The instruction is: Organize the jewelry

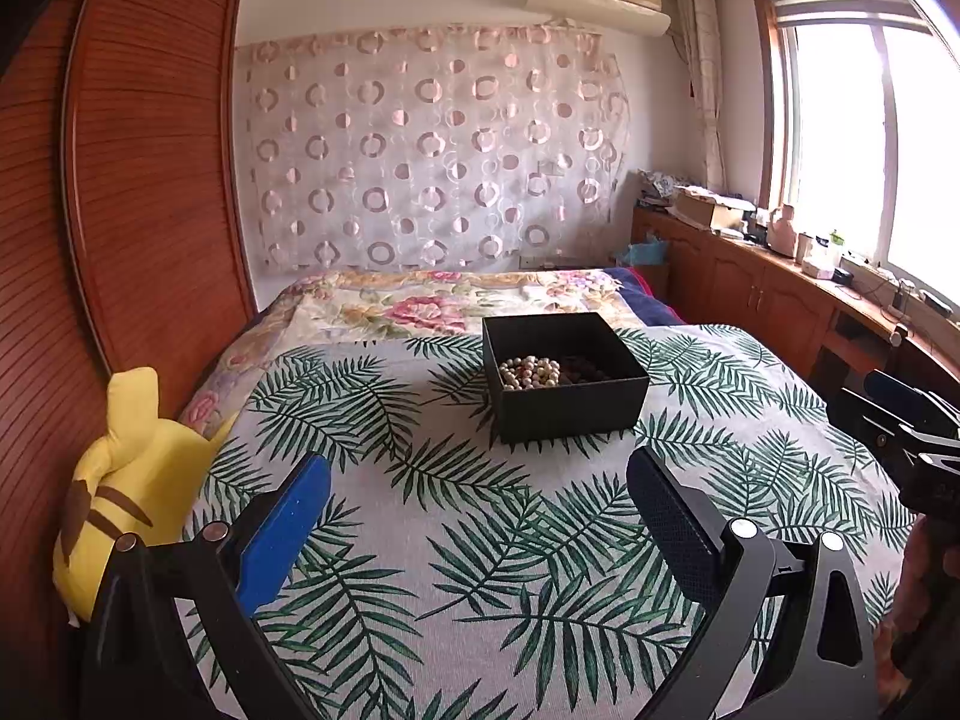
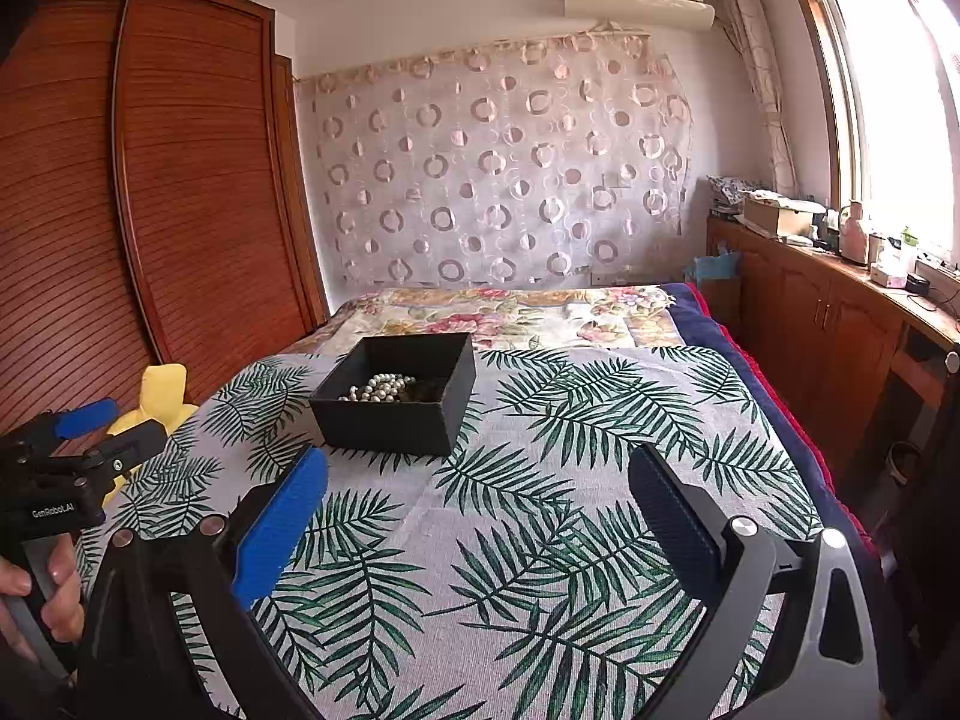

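Observation:
A black open box (image 1: 567,402) stands on the leaf-print bedcover (image 1: 420,540). Inside it lies a pearl bead necklace (image 1: 529,372) beside a dark bead string (image 1: 579,369). The box (image 2: 393,414) and pearls (image 2: 379,389) also show in the right wrist view. My left gripper (image 1: 480,480) is open and empty, well short of the box. My right gripper (image 2: 480,474) is open and empty, to the right of and short of the box. The left gripper also shows at the left edge of the right wrist view (image 2: 84,444).
A yellow plush toy (image 1: 126,480) lies at the bed's left edge by the wooden wardrobe (image 1: 138,180). A floral blanket (image 1: 432,300) covers the far bed. A wooden counter (image 1: 780,276) with clutter runs under the window on the right.

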A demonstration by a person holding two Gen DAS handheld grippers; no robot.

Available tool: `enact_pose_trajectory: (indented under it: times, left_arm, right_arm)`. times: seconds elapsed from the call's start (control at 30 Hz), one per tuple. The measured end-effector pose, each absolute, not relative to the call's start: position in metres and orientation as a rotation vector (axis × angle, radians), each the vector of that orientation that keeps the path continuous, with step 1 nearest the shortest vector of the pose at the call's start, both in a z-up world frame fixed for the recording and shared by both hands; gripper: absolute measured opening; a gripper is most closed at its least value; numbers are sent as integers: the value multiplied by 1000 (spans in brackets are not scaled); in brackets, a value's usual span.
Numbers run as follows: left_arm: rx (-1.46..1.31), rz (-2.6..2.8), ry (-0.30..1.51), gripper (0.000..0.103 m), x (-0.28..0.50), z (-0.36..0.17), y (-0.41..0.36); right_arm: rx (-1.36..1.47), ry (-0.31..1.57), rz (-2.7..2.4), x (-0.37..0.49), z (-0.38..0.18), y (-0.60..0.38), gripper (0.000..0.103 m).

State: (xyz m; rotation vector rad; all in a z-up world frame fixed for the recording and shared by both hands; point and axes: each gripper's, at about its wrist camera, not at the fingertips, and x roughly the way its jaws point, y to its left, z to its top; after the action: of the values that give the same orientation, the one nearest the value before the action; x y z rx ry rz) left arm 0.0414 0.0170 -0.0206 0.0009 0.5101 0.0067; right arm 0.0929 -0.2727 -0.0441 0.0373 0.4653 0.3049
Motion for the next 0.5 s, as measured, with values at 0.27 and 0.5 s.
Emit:
enact_pose_trajectory:
  times: [0.27, 0.5]
  left_arm:
    - [-5, 6, 512, 96, 44, -21, 19]
    - [-7, 4, 510, 96, 44, -22, 20]
  right_arm:
    - [39, 468, 303, 94, -44, -273, 101]
    - [37, 467, 301, 94, -44, -273, 101]
